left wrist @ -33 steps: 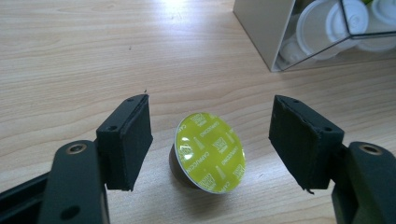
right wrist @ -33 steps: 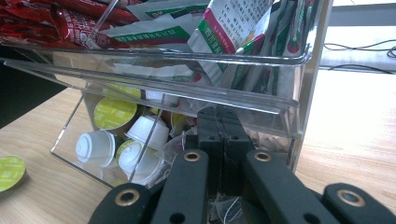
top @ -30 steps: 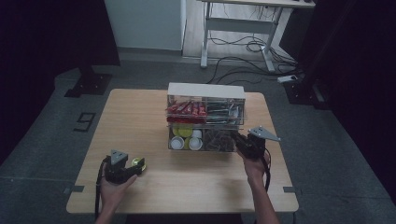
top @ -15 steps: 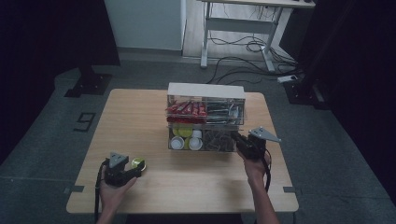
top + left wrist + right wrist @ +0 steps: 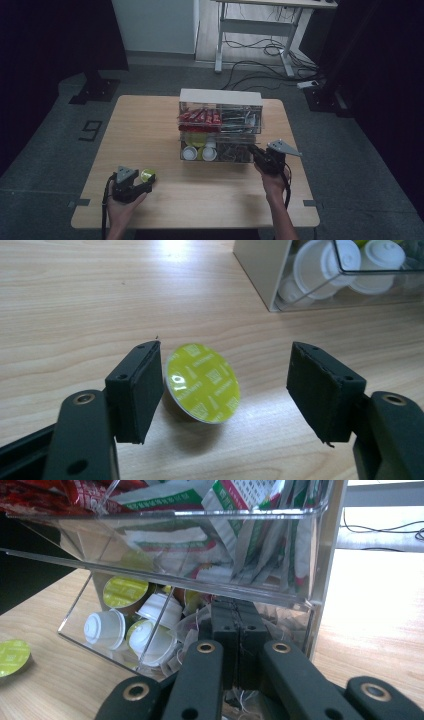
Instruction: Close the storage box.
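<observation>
the coffee pod (image 5: 202,383) lies on its side on the table (image 5: 150,125), well left of the clear organizer (image 5: 220,127). it sits between the left gripper's (image 5: 225,390) spread jaws, touching one. right gripper (image 5: 239,645) is pressed closed at the organizer's lower bin, so left is nearer.

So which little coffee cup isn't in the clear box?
The green-lidded coffee capsule lying alone on the table, between the open left gripper jaws. The white and green ones sit inside the organizer's lower drawer.

capsule (image 5: 202,384): green foil lid | tilted on wooden table | touching one jaw, clear of other
</observation>
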`<state>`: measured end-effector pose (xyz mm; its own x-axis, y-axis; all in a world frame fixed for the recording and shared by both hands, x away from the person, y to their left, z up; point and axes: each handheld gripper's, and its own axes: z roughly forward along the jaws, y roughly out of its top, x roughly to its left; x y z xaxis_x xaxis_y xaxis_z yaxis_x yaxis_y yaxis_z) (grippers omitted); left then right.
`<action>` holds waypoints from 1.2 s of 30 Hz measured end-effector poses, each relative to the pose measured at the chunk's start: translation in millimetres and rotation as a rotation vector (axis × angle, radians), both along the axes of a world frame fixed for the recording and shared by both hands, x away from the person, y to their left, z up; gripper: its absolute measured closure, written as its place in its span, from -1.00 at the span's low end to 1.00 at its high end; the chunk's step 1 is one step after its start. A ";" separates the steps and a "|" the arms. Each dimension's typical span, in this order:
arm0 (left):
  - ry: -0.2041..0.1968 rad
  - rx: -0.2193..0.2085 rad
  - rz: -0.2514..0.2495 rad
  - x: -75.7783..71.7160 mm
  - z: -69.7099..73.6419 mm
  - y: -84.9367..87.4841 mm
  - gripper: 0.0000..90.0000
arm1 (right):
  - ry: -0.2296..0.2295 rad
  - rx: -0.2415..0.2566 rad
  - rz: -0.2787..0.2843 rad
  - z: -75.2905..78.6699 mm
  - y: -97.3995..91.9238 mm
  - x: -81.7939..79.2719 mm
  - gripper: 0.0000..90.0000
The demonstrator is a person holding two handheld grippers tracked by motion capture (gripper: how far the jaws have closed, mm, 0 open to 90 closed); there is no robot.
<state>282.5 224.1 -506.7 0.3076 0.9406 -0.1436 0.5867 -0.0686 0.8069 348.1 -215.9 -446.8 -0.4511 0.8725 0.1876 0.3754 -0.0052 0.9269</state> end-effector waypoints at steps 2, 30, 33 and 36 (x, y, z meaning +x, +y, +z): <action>0.003 0.002 -0.011 -1.2 -0.6 -1.9 -0.31 | 0.003 -0.007 0.002 -1.8 0.1 -1.3 0.98; 0.022 -0.018 -0.048 -14.1 -6.0 -6.4 -0.31 | 0.041 0.008 -0.001 -36.5 -4.0 -16.4 0.97; 0.024 -0.020 -0.048 -14.3 -6.6 -5.8 -0.31 | 0.044 0.008 -0.001 -39.3 -4.5 -17.7 0.97; 0.025 -0.023 -0.049 -14.3 -6.9 -5.7 -0.30 | 0.050 0.008 0.000 -42.4 -4.3 -18.5 0.97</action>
